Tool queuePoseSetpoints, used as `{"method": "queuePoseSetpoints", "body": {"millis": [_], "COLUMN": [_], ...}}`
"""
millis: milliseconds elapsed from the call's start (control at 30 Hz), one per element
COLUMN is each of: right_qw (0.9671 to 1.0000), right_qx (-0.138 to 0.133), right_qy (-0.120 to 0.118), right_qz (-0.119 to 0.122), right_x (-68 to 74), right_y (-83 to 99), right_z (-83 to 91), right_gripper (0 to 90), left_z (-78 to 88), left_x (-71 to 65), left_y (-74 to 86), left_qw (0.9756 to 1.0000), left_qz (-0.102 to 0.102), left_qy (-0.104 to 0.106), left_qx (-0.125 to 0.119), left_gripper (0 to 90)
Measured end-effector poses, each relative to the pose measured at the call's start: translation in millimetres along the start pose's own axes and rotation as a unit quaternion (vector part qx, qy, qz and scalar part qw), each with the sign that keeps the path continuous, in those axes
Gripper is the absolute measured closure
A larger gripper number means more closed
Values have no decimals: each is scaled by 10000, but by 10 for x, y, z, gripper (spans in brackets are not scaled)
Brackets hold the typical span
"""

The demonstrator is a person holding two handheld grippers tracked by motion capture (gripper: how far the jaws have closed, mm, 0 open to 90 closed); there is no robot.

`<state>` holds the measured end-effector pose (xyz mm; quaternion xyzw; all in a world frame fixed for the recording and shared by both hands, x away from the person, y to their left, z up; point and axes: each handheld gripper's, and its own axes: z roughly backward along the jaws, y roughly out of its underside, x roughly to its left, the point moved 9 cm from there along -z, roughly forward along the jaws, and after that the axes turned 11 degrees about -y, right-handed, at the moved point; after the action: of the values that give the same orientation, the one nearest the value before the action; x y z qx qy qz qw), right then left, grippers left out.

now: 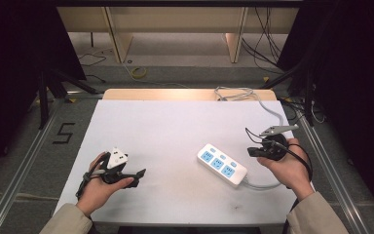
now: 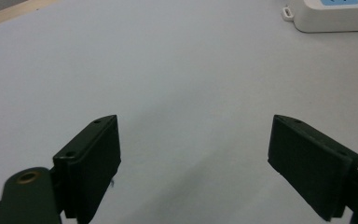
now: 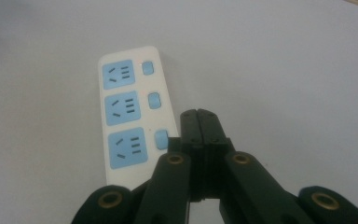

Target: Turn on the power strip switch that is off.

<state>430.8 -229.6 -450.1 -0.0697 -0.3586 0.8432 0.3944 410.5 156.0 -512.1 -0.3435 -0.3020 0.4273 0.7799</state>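
From the high view, we see the white plastic power strip with three blue sockets (image 1: 222, 165) lying toward the right edge of the white tabletop (image 1: 165, 131), the right tool (image 1: 251, 151) just beside it, and the left tool (image 1: 139, 176) near the front-left corner.

From the left gripper view, we see the left tool (image 2: 193, 156) released, jaws wide apart over bare tabletop.

From the right gripper view, we see the right tool (image 3: 199, 116) clenched on nothing, its tip beside the nearest socket's switch.

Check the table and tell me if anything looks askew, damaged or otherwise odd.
Nothing looks damaged or spilled. The power strip lies flat but slanted across the white table, its three sockets empty. Its cord curls out beneath the right hand.
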Motion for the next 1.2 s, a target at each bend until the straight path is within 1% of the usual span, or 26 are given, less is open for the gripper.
{"method": "queuePoseSetpoints", "body": {"millis": [300,367,667,1200], "right_qw": [10000,9999,9999,9997], "right_qx": [82,91,137,204], "right_qy": [-42,-50,-83,-116], "right_qz": [16,18,44,44], "right_x": [31,33,58,70], "right_y": [-14,-18,-55,-83], "right_z": [-42,-51,-82,-109], "right_gripper": [900,900,900,900], "left_z": [-3,-1,-1,-1], "left_x": [-4,-1,-5,-4], "left_y": [-5,-2,-3,-4], "left_qw": [10000,10000,10000,10000], "left_qz": [26,1,4,0], "left_qy": [-3,-2,6,1], "left_qx": [-18,-1,-8,-6], "left_gripper": [165,165,166,166]}}
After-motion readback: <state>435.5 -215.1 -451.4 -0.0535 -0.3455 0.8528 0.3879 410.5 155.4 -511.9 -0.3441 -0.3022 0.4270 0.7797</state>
